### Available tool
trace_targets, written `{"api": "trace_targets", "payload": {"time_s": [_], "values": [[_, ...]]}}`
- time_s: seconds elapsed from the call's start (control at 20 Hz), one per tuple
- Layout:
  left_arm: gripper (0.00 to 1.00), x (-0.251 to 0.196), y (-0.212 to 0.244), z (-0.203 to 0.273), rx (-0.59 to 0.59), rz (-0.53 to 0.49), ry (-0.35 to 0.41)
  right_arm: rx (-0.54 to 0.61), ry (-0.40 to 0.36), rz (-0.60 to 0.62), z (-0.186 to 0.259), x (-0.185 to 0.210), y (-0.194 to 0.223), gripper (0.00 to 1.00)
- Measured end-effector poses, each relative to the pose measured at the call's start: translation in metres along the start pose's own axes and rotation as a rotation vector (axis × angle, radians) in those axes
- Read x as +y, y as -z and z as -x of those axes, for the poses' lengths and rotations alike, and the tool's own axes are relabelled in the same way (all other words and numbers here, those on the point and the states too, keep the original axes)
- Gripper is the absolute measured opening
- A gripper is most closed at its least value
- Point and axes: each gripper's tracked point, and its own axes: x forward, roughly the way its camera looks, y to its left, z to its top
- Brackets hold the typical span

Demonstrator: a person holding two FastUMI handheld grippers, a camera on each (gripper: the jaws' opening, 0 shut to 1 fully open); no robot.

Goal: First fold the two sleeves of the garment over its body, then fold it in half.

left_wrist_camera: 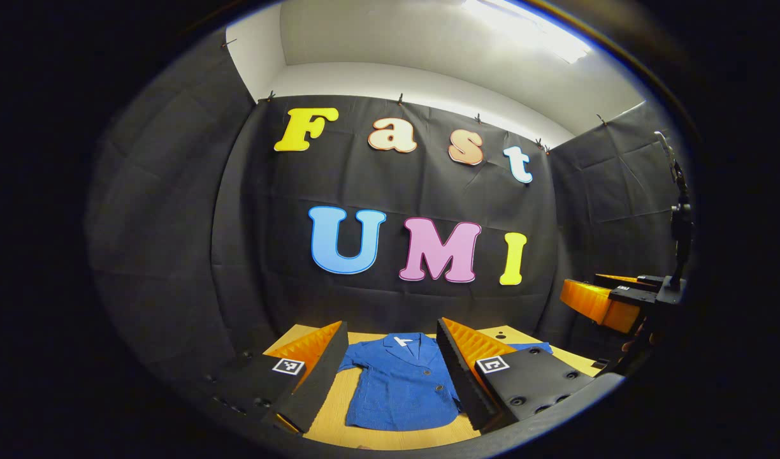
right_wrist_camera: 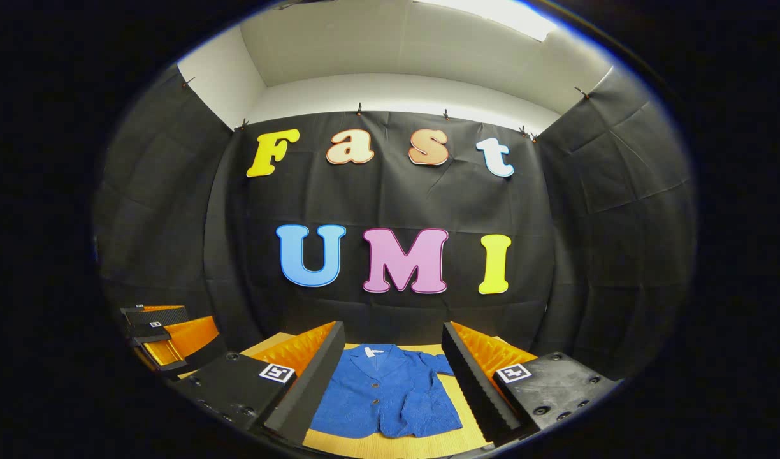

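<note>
Left gripper view: my left gripper gapes empty above the jacket, spread flat mid-table for sleeve folding.
Right gripper: likewise wide, empty.

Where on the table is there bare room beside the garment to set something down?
Bare wood shows in front of the blue jacket's hem, nearest the left tool, and a strip runs along the jacket beside the right tool. The jacket itself fills the middle.
</note>
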Motion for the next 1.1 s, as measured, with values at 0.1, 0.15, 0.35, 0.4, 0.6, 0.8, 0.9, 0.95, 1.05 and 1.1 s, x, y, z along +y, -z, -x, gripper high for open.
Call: {"api": "trace_targets", "payload": {"time_s": [0.1, 0.15, 0.35, 0.4, 0.6, 0.8, 0.9, 0.95, 1.05, 1.1], "values": [[0.8, 0.004, 0.003, -0.007, -0.001, -0.025, -0.001, 0.012, 0.012, 0.014, -0.007, -0.005, 0.002, 0.98], [0.8, 0.006, 0.006, -0.012, 0.003, -0.039, -0.001, 0.02, 0.017, 0.016, -0.011, -0.007, 0.004, 0.98], [0.8, 0.009, 0.015, -0.029, 0.022, -0.046, -0.002, 0.061, 0.027, 0.017, -0.031, -0.014, 0.015, 0.98], [0.8, 0.01, 0.015, -0.033, 0.024, -0.038, -0.002, 0.067, 0.028, 0.025, -0.036, -0.014, 0.018, 0.98], [0.8, 0.009, 0.021, -0.049, 0.035, -0.026, -0.001, 0.079, 0.038, 0.042, -0.051, -0.022, 0.029, 0.98], [0.8, 0.001, 0.017, -0.058, 0.052, -0.026, 0.002, 0.08, 0.058, 0.009, -0.069, -0.034, 0.032, 0.92], [0.8, -0.002, 0.013, -0.066, 0.047, -0.034, 0.001, 0.085, 0.057, 0.011, -0.082, -0.038, 0.038, 0.98], [0.8, -0.004, 0.012, -0.071, 0.047, -0.04, 0.001, 0.089, 0.057, 0.017, -0.091, -0.041, 0.039, 0.98], [0.8, -0.006, 0.012, -0.085, 0.05, -0.056, -0.003, 0.106, 0.056, 0.011, -0.109, -0.048, 0.05, 0.98], [0.8, -0.008, 0.012, -0.094, 0.062, -0.063, -0.009, 0.118, 0.055, 0.005, -0.118, -0.051, 0.055, 0.92]]}}
